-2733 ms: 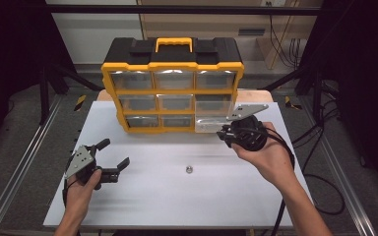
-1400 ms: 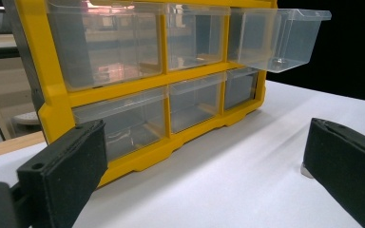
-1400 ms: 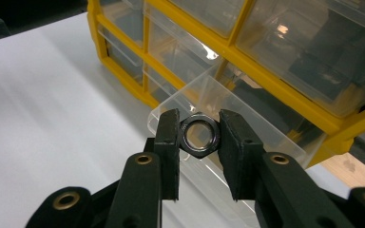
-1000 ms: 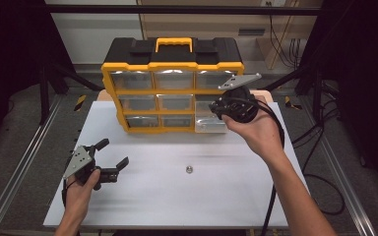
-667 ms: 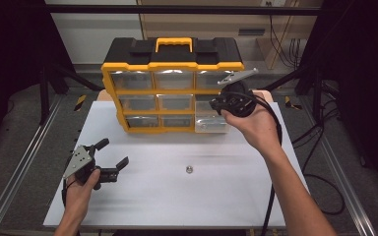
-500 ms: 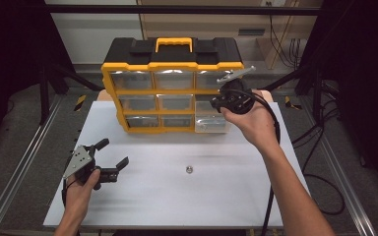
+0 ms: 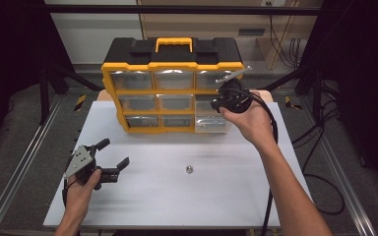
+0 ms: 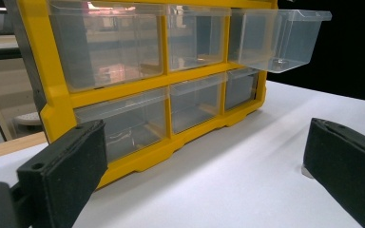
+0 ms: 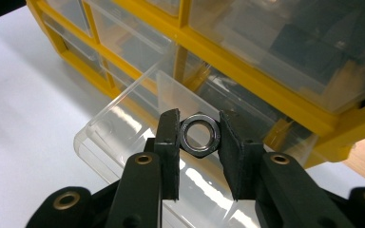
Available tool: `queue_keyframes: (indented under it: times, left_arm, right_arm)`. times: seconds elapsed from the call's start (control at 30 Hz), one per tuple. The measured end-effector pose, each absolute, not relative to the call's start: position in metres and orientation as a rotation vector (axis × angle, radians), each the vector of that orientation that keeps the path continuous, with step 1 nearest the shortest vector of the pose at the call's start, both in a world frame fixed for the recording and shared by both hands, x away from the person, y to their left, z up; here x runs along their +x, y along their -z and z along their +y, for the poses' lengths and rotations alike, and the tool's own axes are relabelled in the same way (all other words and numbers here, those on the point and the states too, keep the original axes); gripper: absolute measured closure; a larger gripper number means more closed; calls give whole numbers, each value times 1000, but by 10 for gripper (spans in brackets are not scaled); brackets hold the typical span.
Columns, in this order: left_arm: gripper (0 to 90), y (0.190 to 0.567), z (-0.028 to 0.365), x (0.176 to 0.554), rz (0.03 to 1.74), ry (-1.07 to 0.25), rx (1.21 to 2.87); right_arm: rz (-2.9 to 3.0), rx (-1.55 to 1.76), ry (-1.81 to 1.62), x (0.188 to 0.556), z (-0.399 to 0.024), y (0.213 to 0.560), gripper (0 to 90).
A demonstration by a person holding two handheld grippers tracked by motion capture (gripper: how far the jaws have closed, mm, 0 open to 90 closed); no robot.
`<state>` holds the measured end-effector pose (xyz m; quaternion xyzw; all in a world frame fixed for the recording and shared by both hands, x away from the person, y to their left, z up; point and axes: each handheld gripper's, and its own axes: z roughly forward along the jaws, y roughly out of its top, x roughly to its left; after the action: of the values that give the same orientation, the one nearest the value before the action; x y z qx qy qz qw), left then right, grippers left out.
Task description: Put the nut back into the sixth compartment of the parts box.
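High view: white tabletop (image 7: 236, 196) with a yellow and black drawer cabinet (image 7: 172, 64) standing at its far edge. Lowest right drawer (image 7: 212, 124) pulled out toward the near side, the other drawers pushed in. Right tongs (image 7: 216, 102) held in the right hand (image 7: 248, 120) just above that open drawer, close against the cabinet's right front, cable looping off past the wrist. Left tongs (image 7: 114, 153) resting low at the near left of the tabletop, well apart from the cabinet, gripped by the left hand (image 7: 81, 189), jaws spread wide with nothing between. Small metal nut (image 7: 188, 170) lying alone on the tabletop, between the two hands and nearer the front edge.

Left gripper view: two black jaws far apart at the bottom corners, bare tabletop between. Cabinet front seen from low down, clear drawers in yellow framing, the open drawer (image 8: 280, 40) jutting out at upper right.

Right gripper view: right tongs (image 9: 199, 134) closed on a steel hex nut (image 9: 199, 135), one pad pressed on each side, hole facing the camera. Held nut hanging over the open clear drawer (image 9: 119, 142), cabinet's yellow frame just beyond.
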<state>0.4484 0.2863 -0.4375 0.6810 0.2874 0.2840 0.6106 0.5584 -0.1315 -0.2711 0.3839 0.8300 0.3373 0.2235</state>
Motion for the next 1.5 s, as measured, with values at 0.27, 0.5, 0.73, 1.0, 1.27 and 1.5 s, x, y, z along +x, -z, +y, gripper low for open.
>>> queue_keyframes:
  times: [0.27,0.5,0.73,1.0,1.27,1.5]
  left_arm:
    - [9,437,286,448,662,-655,1571]
    - [9,437,286,448,662,-656,1570]
    - [9,437,286,448,663,-656,1570]
    - [9,437,287,448,663,-658,1570]
    - [9,437,288,449,666,-662,1571]
    - [9,437,288,448,665,-664,1570]
  right_arm:
    - [2312,1066,-914,559,-130,278,701]
    - [2311,1086,-926,560,-130,281,666]
    - [2266,1100,-986,554,-135,276,506]
    - [2243,1031,-1038,534,-136,268,335]
    - [2249,979,-1060,511,-136,272,166]
    - [2211,977,-1070,482,-150,282,119]
